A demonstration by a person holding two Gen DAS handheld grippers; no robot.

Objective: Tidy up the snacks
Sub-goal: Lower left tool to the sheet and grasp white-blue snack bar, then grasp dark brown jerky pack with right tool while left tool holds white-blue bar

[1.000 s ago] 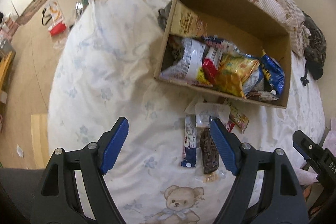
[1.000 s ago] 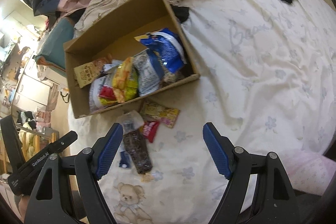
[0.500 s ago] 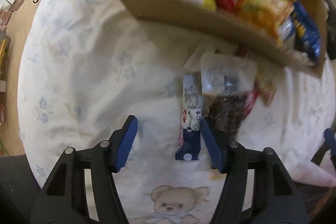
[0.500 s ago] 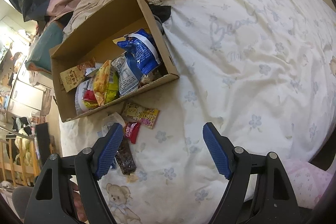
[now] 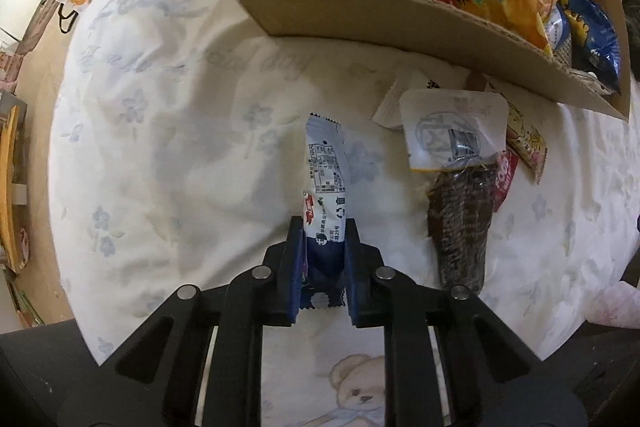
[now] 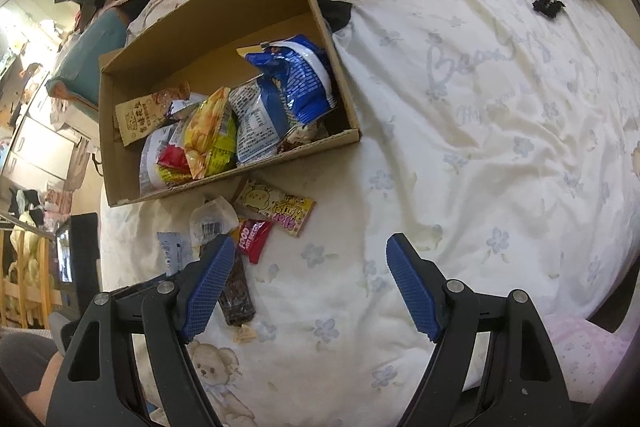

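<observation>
**One bar gripped, box straight ahead**

Left wrist view: L gripper (image 5: pixel 322 269) is clamped on the near, dark-blue end of a white-and-blue bar (image 5: pixel 326 183). Bar's long axis runs straight out along the fingers, far end pointing at the box (image 5: pixel 360 3). Can't tell if the bar is lifted or lying on the sheet (image 5: pixel 168 131). Box sits ahead and a bit right, near wall facing the gripper, already full of bags. Right of the bar, apart from it: a clear pack (image 5: pixel 454 131) overlapping a dark bar (image 5: pixel 460 223), w/ a red pack (image 5: pixel 505 179) and a yellow pack (image 5: pixel 526 147) tucked just behind.

Right wrist view: R gripper (image 6: pixel 308 285) is wide open, holding nothing, hovering over the sheet. Loose pile lies ahead-left; left finger (image 6: pixel 208 287) hides part of the dark bar (image 6: pixel 236 291). Red pack (image 6: pixel 252 239) and yellow pack (image 6: pixel 276 207) are between gripper and box (image 6: pixel 208 23); box is further ahead-left.

Judgement: L arm has the piece, so next move is likely lift and carry fwd over the near wall, then drop. Bar enters end-first; needs height to clear the rim. R is nearer the remaining pile.
</observation>
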